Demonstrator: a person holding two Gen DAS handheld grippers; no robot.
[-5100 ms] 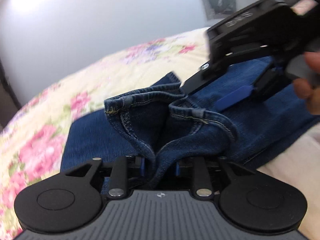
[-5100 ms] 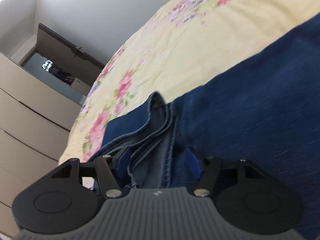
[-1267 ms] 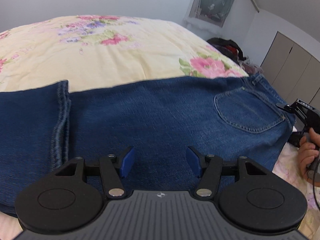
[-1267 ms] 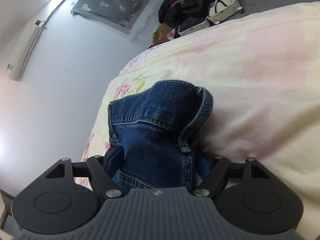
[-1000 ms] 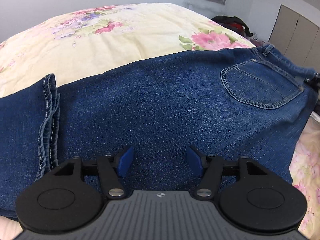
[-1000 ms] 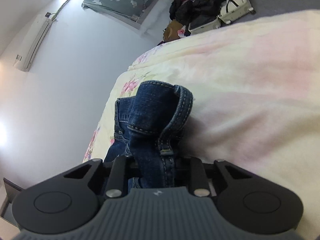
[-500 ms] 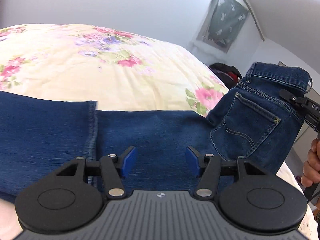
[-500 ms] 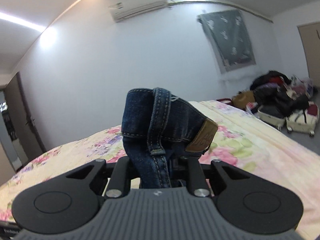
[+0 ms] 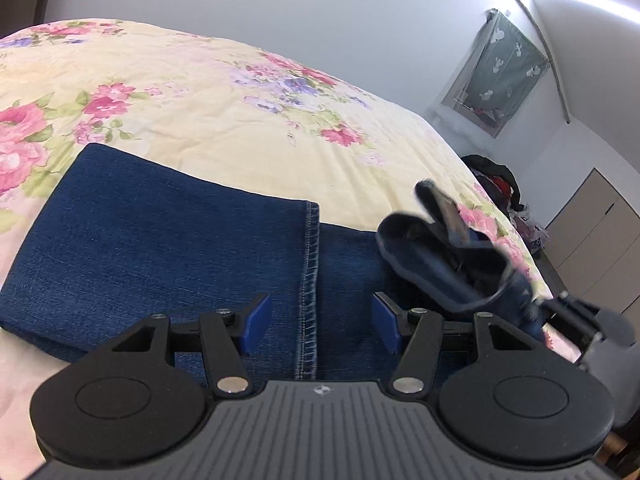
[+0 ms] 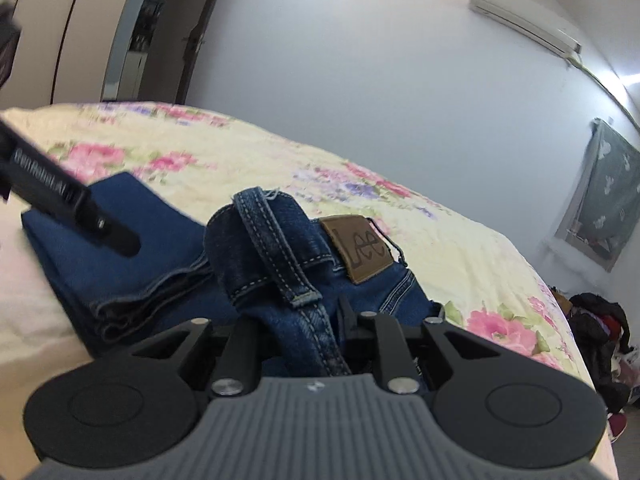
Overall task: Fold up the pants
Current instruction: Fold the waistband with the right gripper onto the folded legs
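Note:
Dark blue jeans [image 9: 168,236] lie on the bed, the legs folded back so the hem edge [image 9: 310,280] crosses the middle of the left wrist view. My left gripper [image 9: 316,322] is open and empty just above that hem. My right gripper [image 10: 308,336] is shut on the waistband [image 10: 276,264], by a belt loop and the brown Lee patch [image 10: 362,252], and holds it up over the folded legs [image 10: 132,256]. The lifted waistband [image 9: 448,260] and the right gripper [image 9: 576,326] show blurred at the right of the left wrist view. The left gripper's finger [image 10: 68,208] shows at the left of the right wrist view.
The bed has a pale yellow floral cover [image 9: 208,92]. A white wall is behind it, with an air conditioner [image 10: 524,28] and a grey hanging cloth [image 9: 496,76]. Piled clothes and bags [image 10: 600,332] lie on the floor at right. Wardrobe doors [image 9: 596,236] stand at far right.
My right gripper has carried the waistband up and over toward the folded legs. My left gripper has stayed open and shifted left, so the hem now sits between its fingers.

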